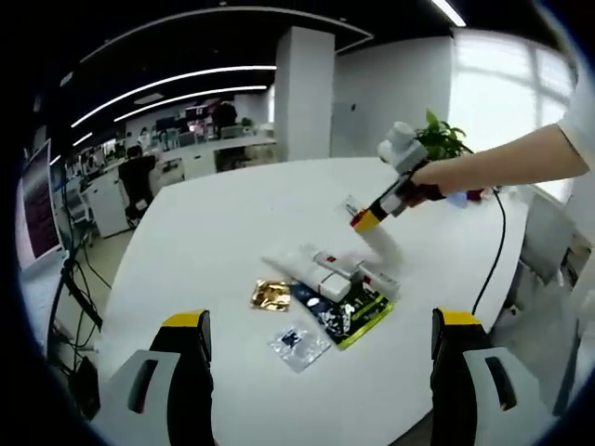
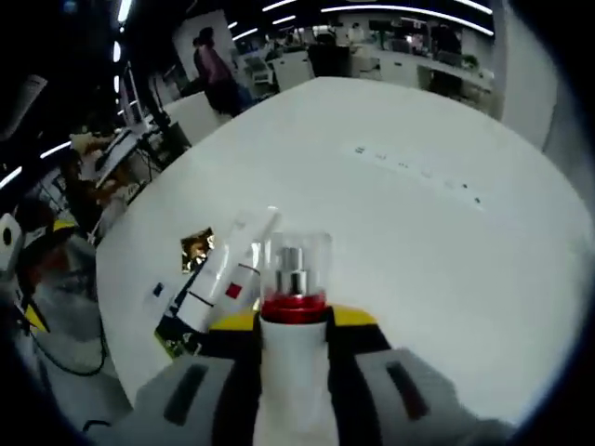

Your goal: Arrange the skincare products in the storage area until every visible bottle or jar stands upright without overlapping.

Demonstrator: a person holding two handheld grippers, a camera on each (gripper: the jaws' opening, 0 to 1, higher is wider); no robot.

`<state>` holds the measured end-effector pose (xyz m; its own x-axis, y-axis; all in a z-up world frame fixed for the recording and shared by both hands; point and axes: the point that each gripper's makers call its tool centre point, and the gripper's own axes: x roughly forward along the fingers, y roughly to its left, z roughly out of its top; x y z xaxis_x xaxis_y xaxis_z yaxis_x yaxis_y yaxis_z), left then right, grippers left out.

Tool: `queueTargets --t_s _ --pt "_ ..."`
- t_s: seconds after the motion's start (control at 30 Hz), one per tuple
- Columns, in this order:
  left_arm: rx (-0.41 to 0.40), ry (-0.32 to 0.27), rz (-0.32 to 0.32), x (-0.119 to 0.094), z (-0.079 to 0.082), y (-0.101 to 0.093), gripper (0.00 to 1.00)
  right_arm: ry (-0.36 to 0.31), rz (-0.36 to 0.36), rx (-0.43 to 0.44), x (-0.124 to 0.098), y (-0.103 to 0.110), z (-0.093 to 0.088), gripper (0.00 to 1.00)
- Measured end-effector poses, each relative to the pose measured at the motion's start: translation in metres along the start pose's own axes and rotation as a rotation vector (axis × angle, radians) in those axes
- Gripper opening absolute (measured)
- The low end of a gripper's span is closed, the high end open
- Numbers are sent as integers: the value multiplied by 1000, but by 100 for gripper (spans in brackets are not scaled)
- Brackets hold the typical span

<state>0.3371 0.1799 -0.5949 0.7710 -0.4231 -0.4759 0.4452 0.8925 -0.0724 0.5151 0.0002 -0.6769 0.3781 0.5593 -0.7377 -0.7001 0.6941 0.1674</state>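
Observation:
My right gripper point(image 2: 295, 321) is shut on a white pump bottle point(image 2: 294, 358) with a red collar and a clear cap point(image 2: 296, 260), held above the white table point(image 2: 418, 214). In the left gripper view a hand holds that right gripper point(image 1: 367, 218) just past the pile. A pile lies flat on the table: white tubes with red marks point(image 1: 327, 269) point(image 2: 223, 274), a gold sachet point(image 1: 270, 295) point(image 2: 196, 247), a dark green packet point(image 1: 353, 314) point(image 2: 172, 336) and a clear sachet point(image 1: 299, 342). My left gripper point(image 1: 321, 321) hangs open before the pile, nothing between its fingers.
The round white table point(image 1: 214, 242) drops off at its near edge. A black cable point(image 1: 493, 251) trails from the right gripper across the table's right side. A green plant point(image 1: 442, 139) stands behind the hand. Desks and a person point(image 1: 138, 177) fill the far office.

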Motion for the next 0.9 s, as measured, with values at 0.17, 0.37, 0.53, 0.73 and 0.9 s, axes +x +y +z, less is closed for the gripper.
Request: queueTargets --t_s 0.17,0.37,0.53,0.73,0.9 --pt "27 -22 -31 4 13 -12 97 -57 12 -6 -21 11 -5 25" --pt "52 -31 -64 8 20 -27 97 -131 43 34 -40 21 -17 25" --pt "72 -30 -97 10 22 -42 96 -185 68 32 -54 33 -28 25" --pt "97 -32 -130 13 25 -58 96 -263 88 42 -76 47 -36 25" --pt "127 -37 -180 17 27 -78 97 -315 133 11 -99 64 -36 25"
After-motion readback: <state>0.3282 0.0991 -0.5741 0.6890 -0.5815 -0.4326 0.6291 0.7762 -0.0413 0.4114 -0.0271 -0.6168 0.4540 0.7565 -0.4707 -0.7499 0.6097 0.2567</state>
